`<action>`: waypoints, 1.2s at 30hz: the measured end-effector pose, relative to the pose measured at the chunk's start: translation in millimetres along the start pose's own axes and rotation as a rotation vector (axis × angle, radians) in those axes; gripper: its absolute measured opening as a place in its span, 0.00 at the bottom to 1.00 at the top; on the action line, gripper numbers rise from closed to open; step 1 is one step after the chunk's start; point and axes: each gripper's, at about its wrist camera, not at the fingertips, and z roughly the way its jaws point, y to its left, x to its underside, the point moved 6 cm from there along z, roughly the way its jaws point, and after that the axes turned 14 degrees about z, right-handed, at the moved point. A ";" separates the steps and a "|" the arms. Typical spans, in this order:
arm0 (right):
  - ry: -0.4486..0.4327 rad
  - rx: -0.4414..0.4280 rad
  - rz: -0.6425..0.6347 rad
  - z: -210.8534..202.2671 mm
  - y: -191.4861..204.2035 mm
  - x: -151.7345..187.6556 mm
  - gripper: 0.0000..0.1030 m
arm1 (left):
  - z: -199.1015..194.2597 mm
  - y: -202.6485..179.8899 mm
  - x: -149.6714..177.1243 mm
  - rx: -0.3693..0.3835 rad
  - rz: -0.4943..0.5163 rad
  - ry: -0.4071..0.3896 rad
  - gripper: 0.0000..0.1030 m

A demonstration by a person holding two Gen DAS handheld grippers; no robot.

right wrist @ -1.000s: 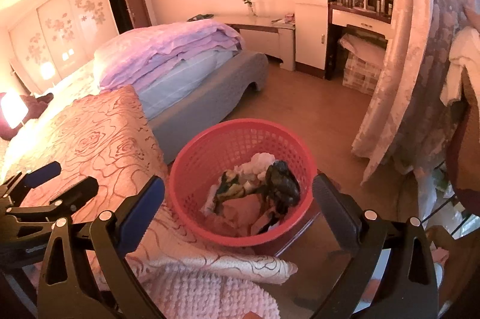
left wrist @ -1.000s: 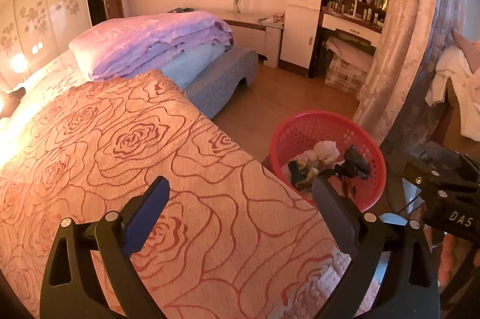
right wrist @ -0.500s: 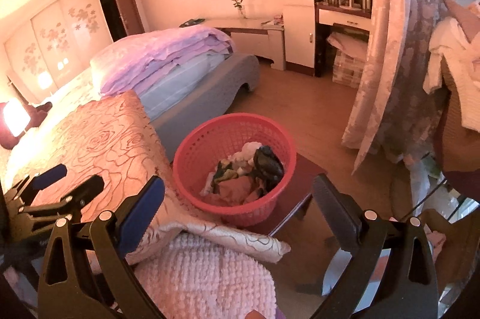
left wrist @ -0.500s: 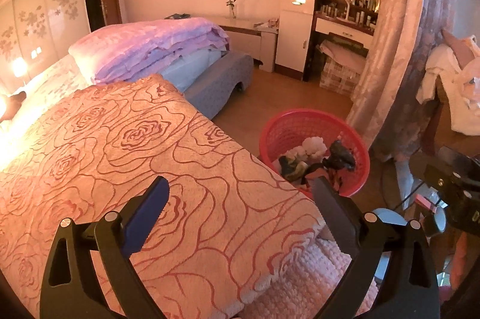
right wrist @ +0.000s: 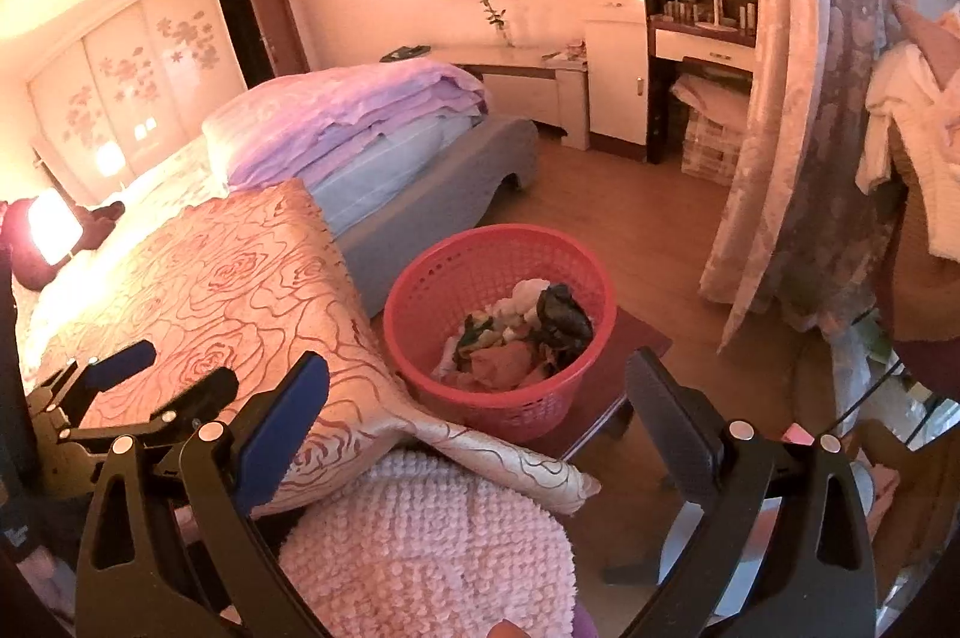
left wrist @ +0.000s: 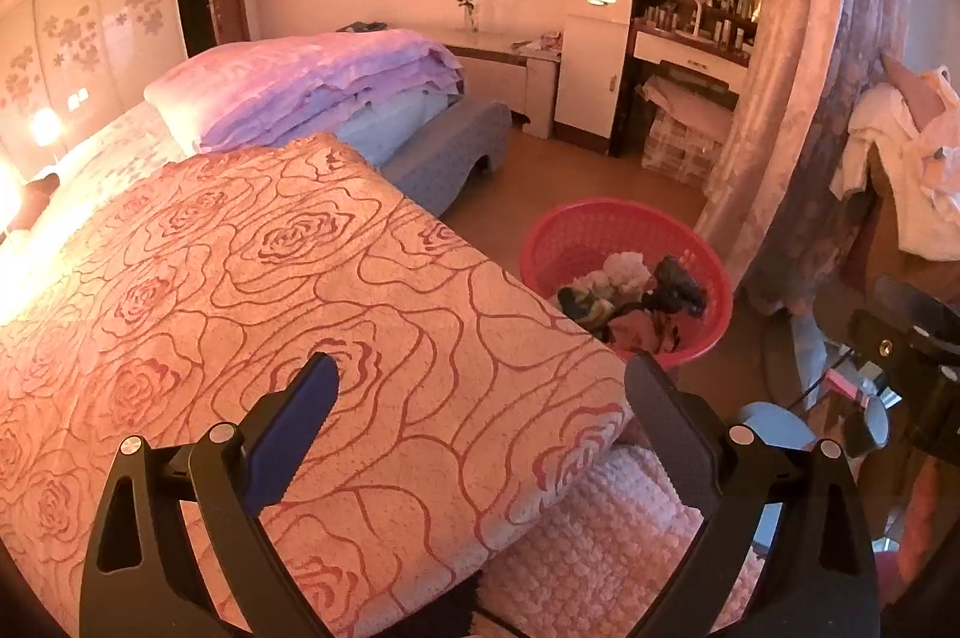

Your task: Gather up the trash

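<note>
Home bedroom: bed (left wrist: 252, 278), vanity (left wrist: 690, 38).

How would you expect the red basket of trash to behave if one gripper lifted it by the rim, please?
The red basket is perforated plastic, so probably light with a slightly flexing rim. Its loose trash sits off-centre, so it may tilt.
</note>
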 end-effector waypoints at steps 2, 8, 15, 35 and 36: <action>-0.003 0.004 -0.003 0.2 0.4 0.4 0.93 | 0.0 -1.4 0.4 -0.001 0.003 0.000 0.90; -0.003 0.003 -0.004 -0.9 0.1 0.5 0.93 | 0.5 -4.2 0.2 0.006 0.002 -0.005 0.90; -0.002 0.004 -0.002 -0.9 -0.1 1.2 0.93 | 0.3 -6.2 0.8 0.010 0.003 -0.003 0.90; 0.009 0.002 -0.004 2.3 0.1 4.6 0.93 | 2.3 -10.8 1.4 0.022 0.012 0.000 0.92; 0.010 0.002 -0.004 2.3 0.1 4.6 0.93 | 2.5 -11.2 1.8 0.022 0.011 0.000 0.92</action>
